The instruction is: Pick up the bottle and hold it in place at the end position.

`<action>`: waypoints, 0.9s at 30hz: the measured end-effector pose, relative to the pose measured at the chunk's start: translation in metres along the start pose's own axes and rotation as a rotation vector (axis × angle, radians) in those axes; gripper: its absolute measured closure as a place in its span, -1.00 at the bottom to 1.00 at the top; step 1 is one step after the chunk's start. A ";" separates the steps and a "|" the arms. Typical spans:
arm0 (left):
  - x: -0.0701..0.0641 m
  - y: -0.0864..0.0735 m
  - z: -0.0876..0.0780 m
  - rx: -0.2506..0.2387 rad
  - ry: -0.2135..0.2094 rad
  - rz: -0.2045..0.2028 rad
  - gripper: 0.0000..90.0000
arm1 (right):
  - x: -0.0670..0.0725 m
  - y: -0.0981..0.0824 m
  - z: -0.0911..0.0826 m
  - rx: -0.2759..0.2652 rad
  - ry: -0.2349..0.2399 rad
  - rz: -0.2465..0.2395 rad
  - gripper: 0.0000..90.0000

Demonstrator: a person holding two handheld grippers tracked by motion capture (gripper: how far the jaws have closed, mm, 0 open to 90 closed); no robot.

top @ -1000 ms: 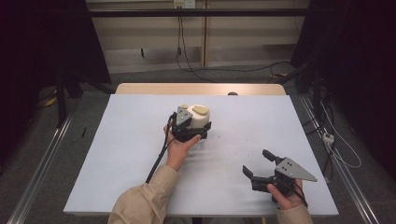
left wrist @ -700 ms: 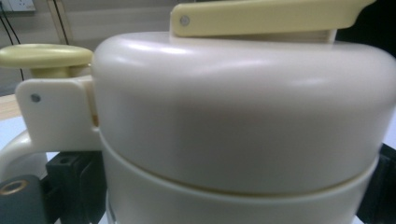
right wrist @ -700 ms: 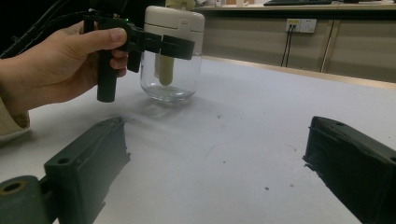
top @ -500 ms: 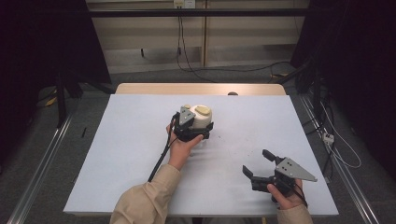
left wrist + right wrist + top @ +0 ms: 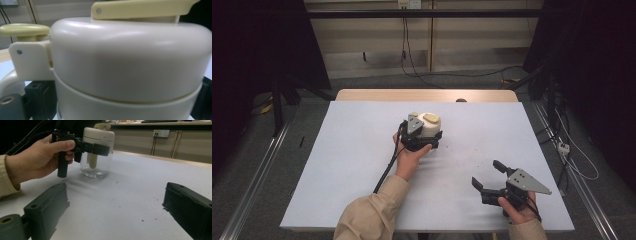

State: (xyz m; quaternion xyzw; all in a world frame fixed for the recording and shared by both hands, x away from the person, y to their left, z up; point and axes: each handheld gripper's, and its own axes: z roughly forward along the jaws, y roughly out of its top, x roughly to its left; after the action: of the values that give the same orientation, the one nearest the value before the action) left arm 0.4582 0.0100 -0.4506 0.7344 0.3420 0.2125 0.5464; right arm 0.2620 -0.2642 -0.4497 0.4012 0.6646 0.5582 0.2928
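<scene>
Lab or test room, staged for recording: bare white table (image 5: 362,165) ringed by black curtains (image 5: 257,45), loose cables (image 5: 452,75) across grey floor, floor rails (image 5: 252,185), wall sockets (image 5: 160,133), wood-panelled back wall (image 5: 377,35).

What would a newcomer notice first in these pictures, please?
Most striking is the cream-lidded jar with a clear glass base, standing mid-table with the left gripper closed around its cream upper part. Next comes the right gripper, open and holding nothing, near the front right corner of the white table.
</scene>
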 end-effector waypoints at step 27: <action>-0.001 -0.013 -0.009 -0.023 -0.007 0.017 -0.88 | 0.001 0.004 0.016 0.029 -0.015 -0.019 -0.89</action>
State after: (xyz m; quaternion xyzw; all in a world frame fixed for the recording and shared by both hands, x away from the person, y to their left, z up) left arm 0.4477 0.0175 -0.4595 0.7318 0.3315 0.2182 0.5540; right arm 0.2757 -0.2547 -0.4485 0.4033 0.6742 0.5427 0.2971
